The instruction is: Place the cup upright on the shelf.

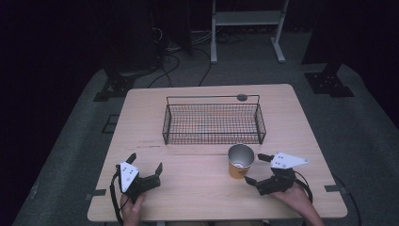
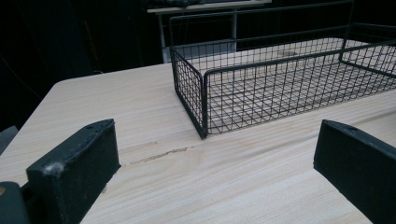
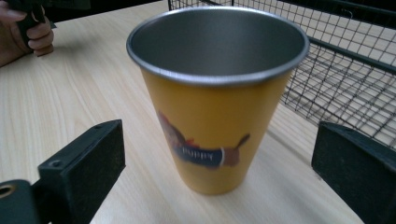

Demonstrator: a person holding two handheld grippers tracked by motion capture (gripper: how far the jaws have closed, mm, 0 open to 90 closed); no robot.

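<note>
Cup (image 3: 217, 100) stands upright on the bench (image 1: 197, 181) between the right claw's (image 1: 258, 168) spread jaws; squeeze mid-wall, level. Left claw (image 1: 145, 162) rests apart too.

An upright yellow metal cup (image 1: 241, 161) is standing on the pale wooden table (image 1: 197, 188), just before the black wire basket (image 1: 212, 123).

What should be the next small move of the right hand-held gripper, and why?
Probably ease the right hand-held gripper forward a little until its open jaws stand on either side of the yellow cup, then close. The cup stands upright on the table just ahead of the jaws, not yet between them. The wire basket behind it seems the likely destination.
</note>
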